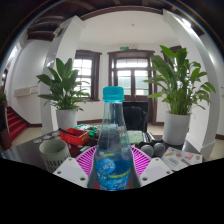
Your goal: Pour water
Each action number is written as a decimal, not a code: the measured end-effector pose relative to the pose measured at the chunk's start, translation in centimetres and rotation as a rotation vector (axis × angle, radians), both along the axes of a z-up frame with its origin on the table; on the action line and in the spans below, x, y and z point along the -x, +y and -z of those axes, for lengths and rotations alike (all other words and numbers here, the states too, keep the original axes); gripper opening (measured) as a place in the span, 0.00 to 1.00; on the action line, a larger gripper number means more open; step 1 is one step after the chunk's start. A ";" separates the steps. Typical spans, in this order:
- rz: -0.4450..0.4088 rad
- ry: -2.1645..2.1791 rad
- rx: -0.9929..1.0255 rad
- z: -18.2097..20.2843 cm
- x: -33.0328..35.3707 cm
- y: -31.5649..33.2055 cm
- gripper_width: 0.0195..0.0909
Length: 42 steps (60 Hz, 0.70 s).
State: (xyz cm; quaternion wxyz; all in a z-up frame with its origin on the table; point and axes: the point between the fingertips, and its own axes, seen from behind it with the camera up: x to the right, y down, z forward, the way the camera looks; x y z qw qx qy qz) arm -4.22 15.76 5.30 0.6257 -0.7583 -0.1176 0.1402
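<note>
- One bottle is what this job turns on: clear plastic, blue cap on top, a blue label round its lower body, standing upright between my two fingers.
- My jaws sit one on each side of the bottle's lower half, and the pink pads look pressed to its label; I judge I am clamped on it, not merely standing around it.
- Whether the bottle rests on the table or hangs clear of it I cannot tell, since its base is hidden below my fingers.
- It seems mostly full, so I expect some weight, and the water will shift as I tilt.
- The wall is thin plastic and will likely give if squeezed hard; smooth label, so it may slip or twist under a loose hold.
- I judge the best hold is low to mid body, on the label, leaving the neck free.
- The cap looks to be on, so nothing can pour until it comes off.
- A white cup stands to one side of me, probably the target.
- Beyond are two large potted plants and a window.
</note>
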 end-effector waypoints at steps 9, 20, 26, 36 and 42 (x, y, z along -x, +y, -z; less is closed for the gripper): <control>0.005 -0.021 0.060 0.4 -0.4 -0.8 0.94; 0.051 0.019 0.080 -0.5 -2.0 -6.1 0.93; 0.054 0.025 0.104 -0.3 -2.6 -10.9 0.93; 0.141 -0.004 0.099 -2.4 -5.0 -17.7 0.93; 0.204 -0.039 0.077 -4.8 -6.6 -20.4 0.93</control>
